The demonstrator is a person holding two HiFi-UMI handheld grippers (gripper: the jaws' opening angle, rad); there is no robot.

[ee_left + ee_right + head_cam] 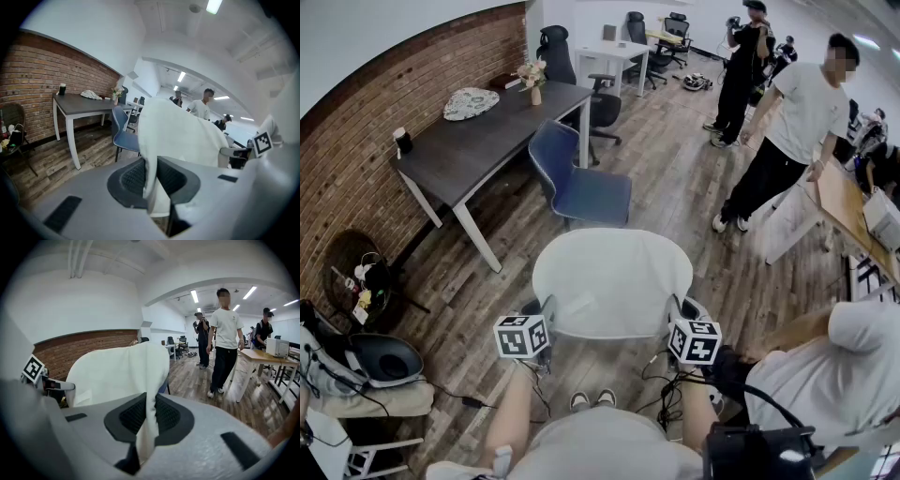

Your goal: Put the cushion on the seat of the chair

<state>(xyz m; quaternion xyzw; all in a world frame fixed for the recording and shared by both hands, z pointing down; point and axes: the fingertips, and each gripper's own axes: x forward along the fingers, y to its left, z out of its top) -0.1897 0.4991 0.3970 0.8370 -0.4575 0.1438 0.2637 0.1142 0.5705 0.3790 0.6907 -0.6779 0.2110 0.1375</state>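
A white cushion (609,281) hangs stretched between my two grippers, held off the floor in front of me. My left gripper (546,323) is shut on the cushion's left edge (152,154), and the fabric runs down between its dark pads (133,178). On the other side, the right gripper (677,319) is shut on the cushion's right edge (151,408). The blue chair (579,183) stands just beyond the cushion beside the dark table, its seat (595,195) bare; the chair (124,133) also shows in the left gripper view behind the cloth.
A dark table (483,141) with white legs stands along the brick wall (356,141), carrying a vase (534,89). People stand at the right (787,131), and a wooden table (848,202) is beside them. A seated person (834,375) is close at my right. Cables (666,398) lie on the floor.
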